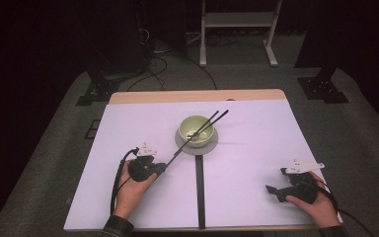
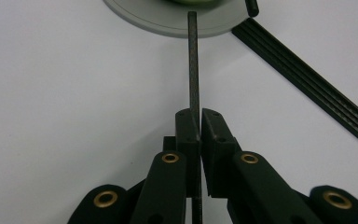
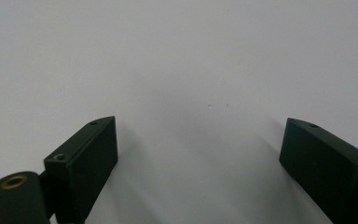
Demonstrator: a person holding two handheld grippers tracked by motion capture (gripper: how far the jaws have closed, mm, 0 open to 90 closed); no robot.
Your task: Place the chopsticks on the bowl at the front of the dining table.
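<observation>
A pale green bowl [image 1: 196, 129] stands on a round grey plate [image 1: 208, 146] at the table's middle. My left gripper [image 1: 161, 167] sits left of and nearer than the plate, shut on a thin black chopstick [image 1: 177, 153] that slants up to the right over the bowl. In the left gripper view the chopstick [image 2: 193, 70] runs straight out from between the closed jaws [image 2: 199, 115] toward the plate [image 2: 168, 21]. A second chopstick [image 1: 218, 119] lies across the bowl beside it. My right gripper [image 1: 276, 190] rests open at the near right on bare white surface [image 3: 198, 154].
A black strip [image 1: 200, 192] runs from the plate to the table's near edge and also crosses the left gripper view [image 2: 307, 79]. White sheeting covers the table [image 1: 256, 148]. A wooden edge lines the far side; cables and a white frame stand on the floor beyond.
</observation>
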